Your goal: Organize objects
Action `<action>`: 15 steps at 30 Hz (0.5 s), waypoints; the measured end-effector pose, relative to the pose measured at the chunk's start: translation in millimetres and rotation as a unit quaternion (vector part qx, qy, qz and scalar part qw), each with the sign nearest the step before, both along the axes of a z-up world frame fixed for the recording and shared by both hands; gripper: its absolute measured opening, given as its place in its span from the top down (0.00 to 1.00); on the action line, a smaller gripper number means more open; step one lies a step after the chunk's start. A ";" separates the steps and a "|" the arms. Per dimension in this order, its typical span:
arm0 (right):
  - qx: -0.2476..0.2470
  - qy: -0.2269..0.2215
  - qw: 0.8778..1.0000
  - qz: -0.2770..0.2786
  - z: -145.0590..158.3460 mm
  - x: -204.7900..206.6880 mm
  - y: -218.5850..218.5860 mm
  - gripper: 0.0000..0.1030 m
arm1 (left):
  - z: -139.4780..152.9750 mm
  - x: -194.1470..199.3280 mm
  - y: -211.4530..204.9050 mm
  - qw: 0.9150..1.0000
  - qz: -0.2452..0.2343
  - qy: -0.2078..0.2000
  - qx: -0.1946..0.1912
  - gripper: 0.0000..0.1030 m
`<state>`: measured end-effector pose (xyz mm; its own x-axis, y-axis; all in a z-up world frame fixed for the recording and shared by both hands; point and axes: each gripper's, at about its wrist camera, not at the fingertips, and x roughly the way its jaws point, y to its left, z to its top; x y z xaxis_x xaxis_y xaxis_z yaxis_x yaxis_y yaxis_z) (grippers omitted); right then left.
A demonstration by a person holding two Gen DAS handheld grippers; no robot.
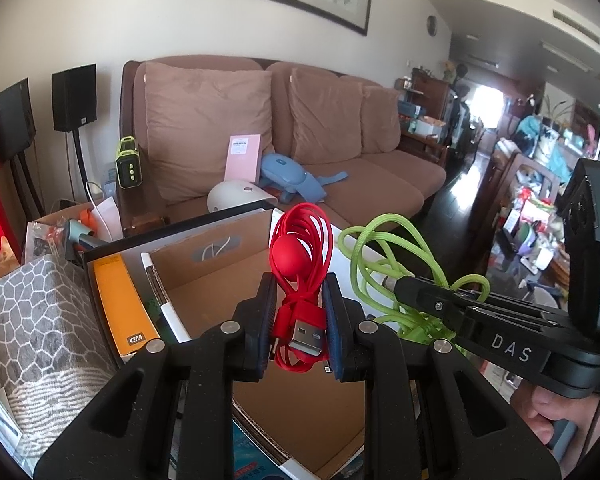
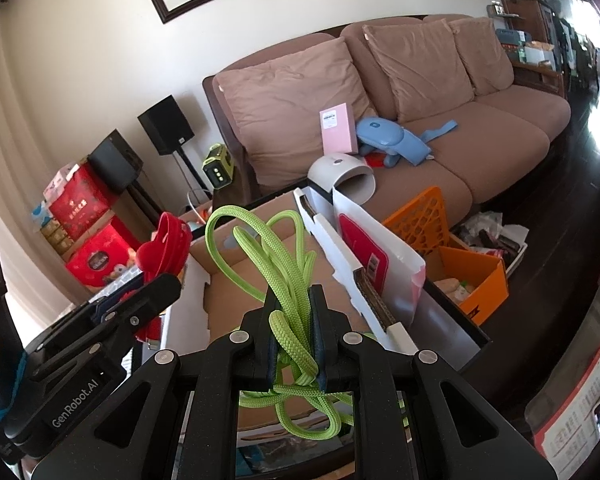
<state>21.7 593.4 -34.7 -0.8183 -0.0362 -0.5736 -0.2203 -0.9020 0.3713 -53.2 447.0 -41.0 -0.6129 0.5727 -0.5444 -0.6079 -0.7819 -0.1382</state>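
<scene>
- Clutter fills the far left of the left wrist view: a grey cushion with a white cracked-stone pattern (image 1: 32,312) lies beside an open cardboard box with white outer walls (image 1: 220,276).
- Inside that box, an orange flat carton (image 1: 120,304) stands on edge against the left wall, with a white-edged cardboard divider (image 1: 164,300) leaning just right of it. This leaves the brown floor of the box bare, probably as room for the cables.
- Centre of the view: the left gripper (image 1: 300,312) has its jaws nearly closed, pressing from both sides on a coiled red flat USB cable with a round red keeper (image 1: 300,264). The coil stands upright above the box and the silver plug hangs towards the camera. Pinching the bundle low seems meant to stop the loops from spreading.
- Right of it, the right gripper (image 2: 294,332) has its jaws narrowly closed on a bundle of lime-green braided cable (image 2: 288,280). Loose loops rise above the pads and more hang below, over the same box.
- Both cables are held in the air, side by side, not yet set down. They look ready to be lowered into the box.
- Farther right, an orange plastic lattice crate (image 2: 424,220) and an open orange box (image 2: 472,280) sit on the dark floor.
- Behind everything runs a brown fabric sofa (image 2: 480,160).
</scene>
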 end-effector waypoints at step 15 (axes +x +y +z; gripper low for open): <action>-0.054 0.020 0.998 0.009 2.9 4.8 7.0 0.87 | 3.8 -1.9 -8.2 1.000 0.005 -0.002 0.010 0.80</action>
